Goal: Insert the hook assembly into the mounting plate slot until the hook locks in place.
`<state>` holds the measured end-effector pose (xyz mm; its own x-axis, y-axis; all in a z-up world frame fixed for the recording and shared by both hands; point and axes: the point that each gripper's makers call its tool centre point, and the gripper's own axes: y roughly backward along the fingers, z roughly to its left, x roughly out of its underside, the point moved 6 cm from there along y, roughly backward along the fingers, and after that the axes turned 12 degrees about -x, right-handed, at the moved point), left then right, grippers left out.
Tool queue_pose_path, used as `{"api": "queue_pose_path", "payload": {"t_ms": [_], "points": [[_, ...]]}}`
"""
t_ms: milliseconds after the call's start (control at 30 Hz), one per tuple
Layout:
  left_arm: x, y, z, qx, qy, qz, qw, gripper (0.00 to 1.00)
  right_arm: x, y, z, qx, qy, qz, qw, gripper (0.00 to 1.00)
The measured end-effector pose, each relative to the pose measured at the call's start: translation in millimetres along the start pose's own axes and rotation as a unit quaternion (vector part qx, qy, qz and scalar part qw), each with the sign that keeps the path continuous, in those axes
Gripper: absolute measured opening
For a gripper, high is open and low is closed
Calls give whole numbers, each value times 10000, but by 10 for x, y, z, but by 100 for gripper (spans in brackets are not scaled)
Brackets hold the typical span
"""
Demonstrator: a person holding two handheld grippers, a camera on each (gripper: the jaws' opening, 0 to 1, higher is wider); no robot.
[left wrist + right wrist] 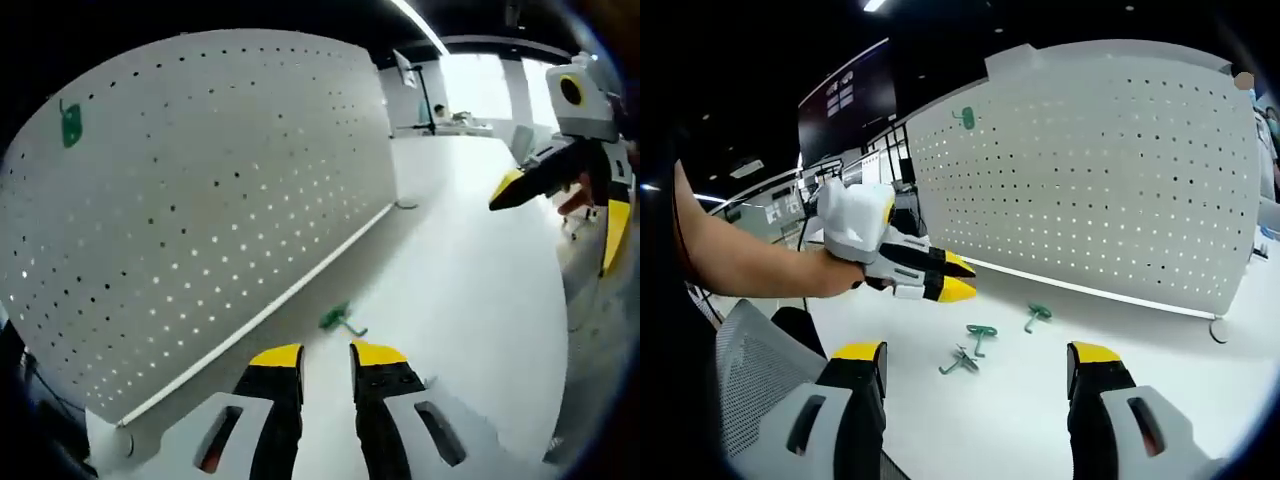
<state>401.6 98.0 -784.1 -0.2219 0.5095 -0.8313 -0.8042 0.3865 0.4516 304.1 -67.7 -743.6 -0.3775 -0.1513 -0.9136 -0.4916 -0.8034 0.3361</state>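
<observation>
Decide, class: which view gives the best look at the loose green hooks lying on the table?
The right gripper view: three green hooks lie apart on the white table before the pegboard, none hidden. The left gripper view shows one green hook just beyond the left gripper, small and blurred.

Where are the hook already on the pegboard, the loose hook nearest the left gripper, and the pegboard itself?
Mounted hook (965, 118), right gripper view: its green body on the board.
Loose hook (338, 319), left gripper view: its green head on the table.
Pegboard (220, 180), left gripper view: bare perforated face.
</observation>
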Motion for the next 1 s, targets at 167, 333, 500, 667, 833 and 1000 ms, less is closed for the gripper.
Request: {"api": "queue_pose_path", "payload": {"t_ms": [167,333,500,667,833,1000], "points": [[53,-47,-112,249,-183,139,9994,18,-2,4,-6,15,-13,-11,10000,72],[84,-104,-171,353,-259,206,9988,17,-4,13,-11,28,-28,-24,10000,72],[140,-169,-245,503,-459,322,9972,16,-2,20,-16,46,-42,-20,10000,72],[186,-221,-283,606,-556,396,9958,10,-2,24,-22,58,-66,-26,10000,72],[224,-269,-323,700,-733,478,9937,9,-7,28,-26,70,-68,-41,9999,72],[235,-298,-332,738,-787,517,9928,8,-9,37,-30,82,-82,-58,9999,72]]}}
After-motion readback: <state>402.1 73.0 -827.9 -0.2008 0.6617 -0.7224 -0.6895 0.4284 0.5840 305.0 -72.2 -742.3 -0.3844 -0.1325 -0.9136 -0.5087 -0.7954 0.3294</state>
